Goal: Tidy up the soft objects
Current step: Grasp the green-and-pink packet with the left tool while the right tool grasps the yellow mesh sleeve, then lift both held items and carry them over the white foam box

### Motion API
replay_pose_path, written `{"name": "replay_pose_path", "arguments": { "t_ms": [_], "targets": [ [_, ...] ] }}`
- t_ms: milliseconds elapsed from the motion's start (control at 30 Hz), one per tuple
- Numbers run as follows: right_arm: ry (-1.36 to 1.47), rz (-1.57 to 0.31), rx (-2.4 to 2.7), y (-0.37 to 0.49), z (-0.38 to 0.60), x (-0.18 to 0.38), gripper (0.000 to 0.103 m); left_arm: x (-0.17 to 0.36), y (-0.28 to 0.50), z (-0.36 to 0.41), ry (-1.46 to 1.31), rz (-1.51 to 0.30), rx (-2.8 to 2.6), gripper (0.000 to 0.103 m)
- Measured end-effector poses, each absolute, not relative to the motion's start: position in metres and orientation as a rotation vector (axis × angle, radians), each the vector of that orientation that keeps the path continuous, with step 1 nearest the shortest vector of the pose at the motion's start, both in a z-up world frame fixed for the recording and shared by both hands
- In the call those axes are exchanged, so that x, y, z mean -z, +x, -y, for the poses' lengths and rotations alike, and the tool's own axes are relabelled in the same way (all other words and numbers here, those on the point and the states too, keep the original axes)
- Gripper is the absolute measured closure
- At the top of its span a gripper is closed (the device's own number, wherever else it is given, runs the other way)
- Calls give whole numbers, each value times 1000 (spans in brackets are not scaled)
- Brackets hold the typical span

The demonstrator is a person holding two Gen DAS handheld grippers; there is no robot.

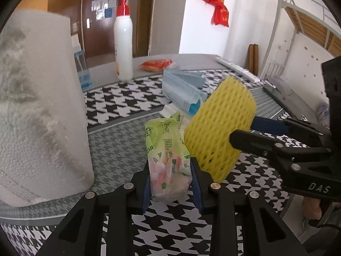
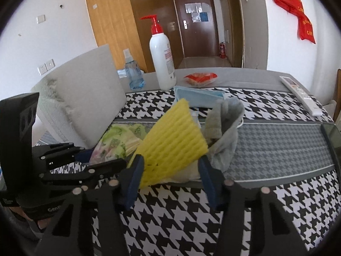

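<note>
On the far left we see the paper towel roll (image 1: pixel 40 106) standing on the houndstooth table cover (image 1: pixel 119 149). Next, our left gripper (image 1: pixel 170 183) is clamped on the floral tissue pack (image 1: pixel 168 157) (upright, its base on the cover). Right of it, the right gripper (image 2: pixel 170 170) pinches the yellow foam net (image 2: pixel 172 145), just beside a grey cloth (image 2: pixel 226 128).

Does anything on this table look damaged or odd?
Yes: the big paper roll standing at the left has a ragged, fuzzy tear running down its side. The tissue pack in the left gripper also looks squashed.
</note>
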State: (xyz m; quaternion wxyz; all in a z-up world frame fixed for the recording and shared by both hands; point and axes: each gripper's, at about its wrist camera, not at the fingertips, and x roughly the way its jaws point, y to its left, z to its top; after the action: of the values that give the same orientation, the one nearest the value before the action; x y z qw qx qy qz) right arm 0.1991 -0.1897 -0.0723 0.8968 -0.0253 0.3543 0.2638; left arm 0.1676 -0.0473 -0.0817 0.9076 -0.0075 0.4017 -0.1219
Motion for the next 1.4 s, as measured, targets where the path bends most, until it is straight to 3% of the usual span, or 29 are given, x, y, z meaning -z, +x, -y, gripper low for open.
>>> {"name": "replay_pose_path", "arguments": {
  "t_ms": [100, 300, 333, 367, 400, 467, 533, 567, 667, 1400],
  "targets": [
    [-41, -718, -566, 197, 189, 68, 61, 84, 171, 46, -28, -848, 255, 70],
    [-13, -736, -590, 200, 186, 65, 61, 84, 173, 47, -36, -862, 277, 70],
    [-17, -735, -590, 199, 184, 64, 57, 84, 173, 47, -37, -865, 280, 70],
    [-29, -736, -591, 199, 181, 64, 44, 84, 172, 48, -35, -864, 282, 70],
    [-35, -735, -591, 198, 178, 64, 39, 83, 172, 48, -32, -861, 285, 70],
    [-37, -727, -602, 196, 174, 64, 40, 82, 173, 48, -31, -853, 285, 70],
    [-46, -713, -602, 193, 171, 62, 56, 81, 172, 47, -36, -849, 283, 70],
    [-49, -714, -605, 193, 170, 62, 70, 81, 172, 46, -40, -846, 283, 70],
    [-52, -727, -599, 194, 168, 65, 90, 78, 167, 44, -47, -832, 281, 71],
    [-46, -589, -549, 159, 189, 32, 91, 34, 132, 43, -24, -635, 278, 73]
  ]
}}
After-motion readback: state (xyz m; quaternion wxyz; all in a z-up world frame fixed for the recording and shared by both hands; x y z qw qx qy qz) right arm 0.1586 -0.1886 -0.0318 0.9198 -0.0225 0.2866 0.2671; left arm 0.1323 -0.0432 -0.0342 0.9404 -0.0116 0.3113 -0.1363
